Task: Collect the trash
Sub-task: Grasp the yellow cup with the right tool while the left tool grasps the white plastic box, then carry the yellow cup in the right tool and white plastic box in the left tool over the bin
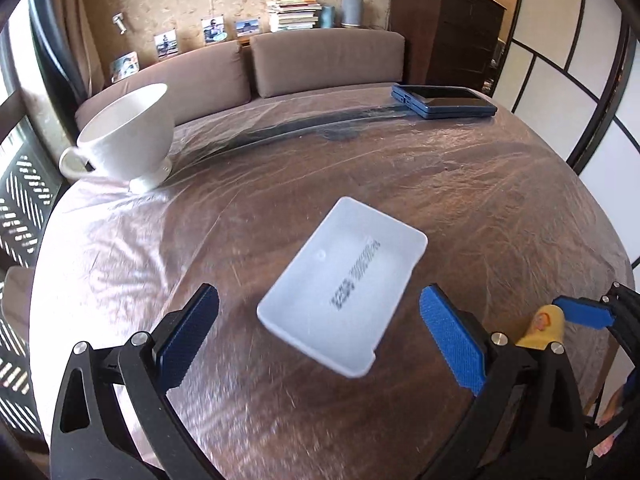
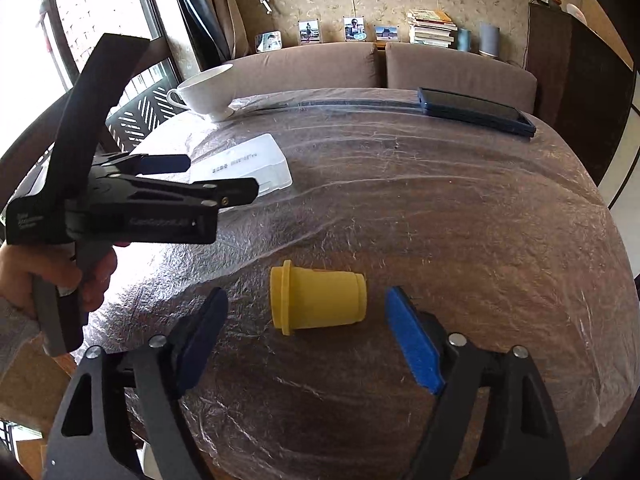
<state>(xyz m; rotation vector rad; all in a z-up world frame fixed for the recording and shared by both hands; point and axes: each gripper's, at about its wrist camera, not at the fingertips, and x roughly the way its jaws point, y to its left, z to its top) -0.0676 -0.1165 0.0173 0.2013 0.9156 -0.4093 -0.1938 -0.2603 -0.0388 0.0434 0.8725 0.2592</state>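
Left tool tilted down, fingers apart astride white tray on worktop. Right tool tilted down, gaping around yellow cup, lying sideways, untouched.

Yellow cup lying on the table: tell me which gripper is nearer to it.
Right. The right gripper has the yellow cup between its open fingers; the left gripper sits off over the white tray.
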